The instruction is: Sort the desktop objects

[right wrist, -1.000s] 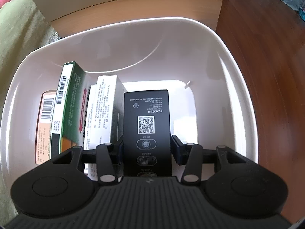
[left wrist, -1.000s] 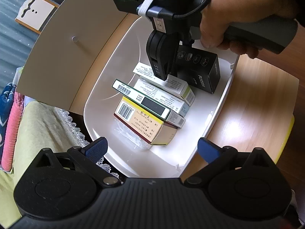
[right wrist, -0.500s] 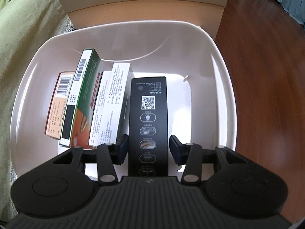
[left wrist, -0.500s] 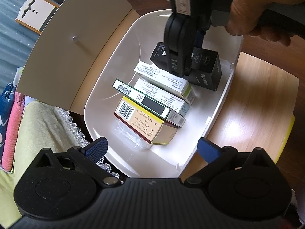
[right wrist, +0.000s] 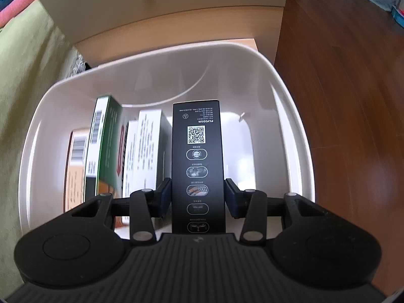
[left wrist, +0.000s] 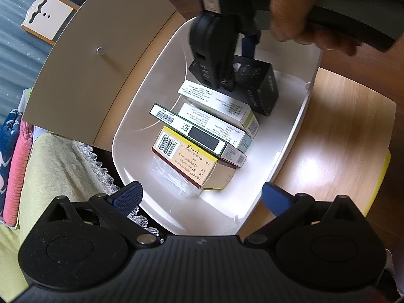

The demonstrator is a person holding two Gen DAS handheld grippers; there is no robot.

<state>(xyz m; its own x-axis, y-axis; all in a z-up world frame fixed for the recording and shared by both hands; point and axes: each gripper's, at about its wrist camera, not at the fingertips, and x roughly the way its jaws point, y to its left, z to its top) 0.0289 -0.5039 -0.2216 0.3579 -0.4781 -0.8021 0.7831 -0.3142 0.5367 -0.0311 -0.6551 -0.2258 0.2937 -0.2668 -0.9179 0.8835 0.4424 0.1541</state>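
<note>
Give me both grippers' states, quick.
Left gripper: open, holding nothing, above the white bin.
Right gripper: open, fingers either side of the black box with small gaps, not clamping it.

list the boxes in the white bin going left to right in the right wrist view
orange-and-white barcoded box → green-edged box → narrow white printed box → taller white printed box → black box with QR code
</note>
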